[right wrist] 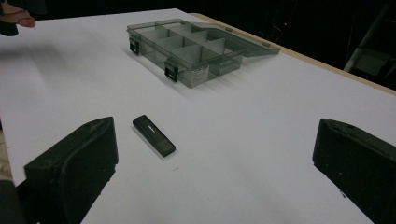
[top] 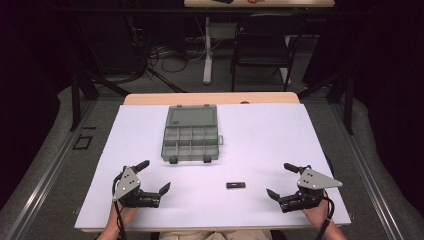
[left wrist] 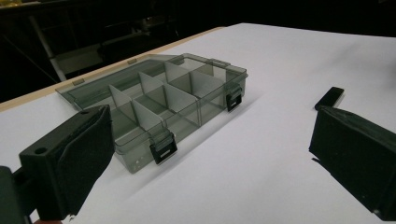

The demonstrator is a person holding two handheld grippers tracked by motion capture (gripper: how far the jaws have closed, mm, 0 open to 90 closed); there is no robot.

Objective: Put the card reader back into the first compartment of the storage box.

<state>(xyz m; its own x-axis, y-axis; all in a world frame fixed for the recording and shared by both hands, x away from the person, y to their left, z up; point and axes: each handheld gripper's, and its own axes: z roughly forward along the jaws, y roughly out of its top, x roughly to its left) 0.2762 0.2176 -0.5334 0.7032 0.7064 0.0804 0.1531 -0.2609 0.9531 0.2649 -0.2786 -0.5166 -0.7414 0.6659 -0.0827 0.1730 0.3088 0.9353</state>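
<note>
A grey see-through compartment box [top: 190, 135] lies open mid-table, its lid flat behind it and its several compartments empty. A small black stick [top: 235, 185] lies on the white sheet, to the front right of the box. My left gripper [top: 155, 176] rests open near the front left edge, with nothing in it. My right gripper [top: 280, 180] rests open at the front right, a little right of the stick. In the left gripper view the box [left wrist: 159, 102] sits ahead between my jaws [left wrist: 210, 149] and the stick [left wrist: 329, 97] lies at the right. In the right gripper view the stick [right wrist: 154, 135] lies just ahead of the left jaw of my gripper [right wrist: 215, 158], with the box [right wrist: 196, 46] farther off.
The white sheet [top: 280, 135] covers a wooden table [top: 210, 98]. Beyond the table stand a black chair [top: 265, 45] and a white table leg [top: 207, 50], with cables on the floor. The left hand [right wrist: 16, 18] shows at the top left of the right gripper view.
</note>
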